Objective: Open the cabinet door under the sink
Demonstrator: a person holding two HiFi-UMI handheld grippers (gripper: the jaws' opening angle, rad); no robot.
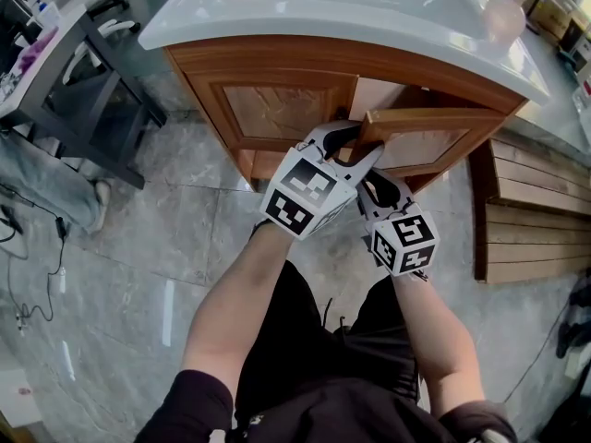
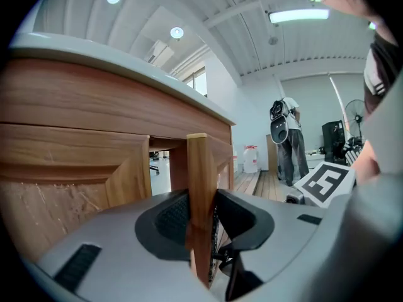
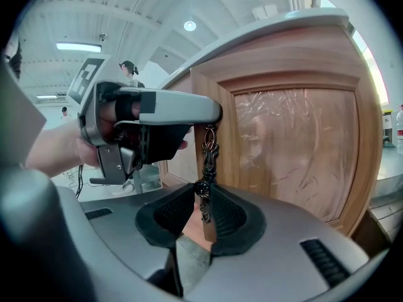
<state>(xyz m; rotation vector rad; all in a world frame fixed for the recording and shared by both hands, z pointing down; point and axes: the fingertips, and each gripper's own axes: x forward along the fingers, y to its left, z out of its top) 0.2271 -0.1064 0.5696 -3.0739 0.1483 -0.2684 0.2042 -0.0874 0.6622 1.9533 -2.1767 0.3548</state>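
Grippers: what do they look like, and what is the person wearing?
Both the left gripper and right gripper have light grey shells, dark textured pads and a white cube with black square markers. The person wears short black sleeves.

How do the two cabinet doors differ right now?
The left door sits shut and flush; the right door stands swung out. Nothing grips the left door; the left gripper clamps the right door's edge and the right gripper its handle. Both are framed wooden panels.

Below sink [image 1: 277, 12], door edge [image 2: 201, 181] in left tool [image 2: 203, 218], handle [image 3: 208, 148] in right tool [image 3: 201, 211]
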